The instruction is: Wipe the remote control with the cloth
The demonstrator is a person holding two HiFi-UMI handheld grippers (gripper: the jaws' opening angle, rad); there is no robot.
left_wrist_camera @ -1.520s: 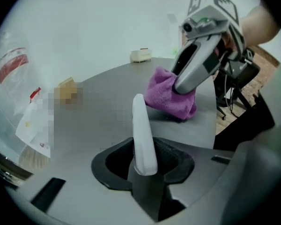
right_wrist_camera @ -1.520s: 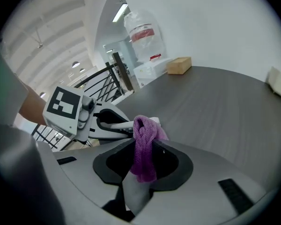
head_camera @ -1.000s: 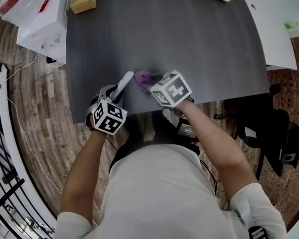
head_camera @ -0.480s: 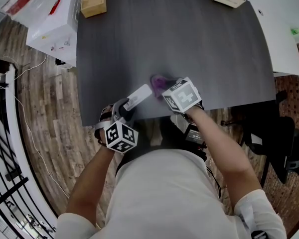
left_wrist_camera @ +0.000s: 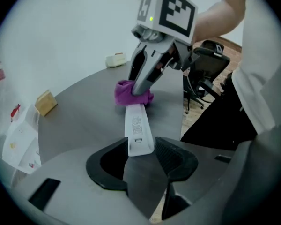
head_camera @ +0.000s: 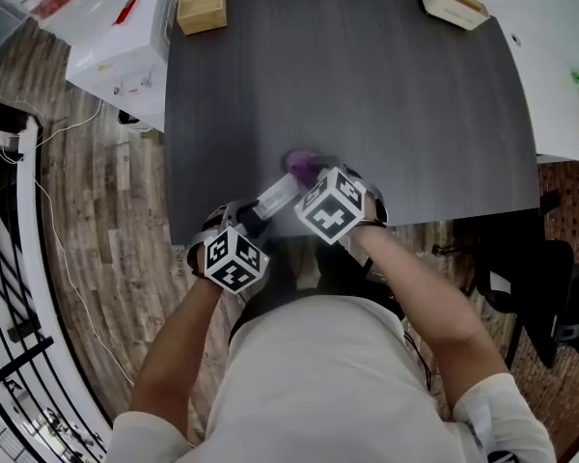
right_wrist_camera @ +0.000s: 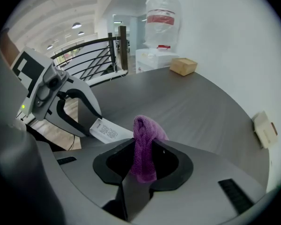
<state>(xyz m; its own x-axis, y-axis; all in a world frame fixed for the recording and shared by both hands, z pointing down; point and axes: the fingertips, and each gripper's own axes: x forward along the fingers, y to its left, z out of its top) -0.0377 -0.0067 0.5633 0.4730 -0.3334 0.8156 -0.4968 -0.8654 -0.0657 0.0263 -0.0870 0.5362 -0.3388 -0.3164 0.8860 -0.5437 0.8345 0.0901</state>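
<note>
As the right gripper (right_wrist_camera: 142,149) pinches the cloth (right_wrist_camera: 147,128), the left gripper (left_wrist_camera: 141,150), jaws just widened halfway, clasps the remote (left_wrist_camera: 135,124).

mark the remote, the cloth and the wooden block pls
remote control (left_wrist_camera: 138,128): left gripper view, on its labelled white face.
cloth (right_wrist_camera: 144,146): right gripper view, on the middle of the purple fold.
wooden block (head_camera: 201,0): head view, on its top face.
</note>
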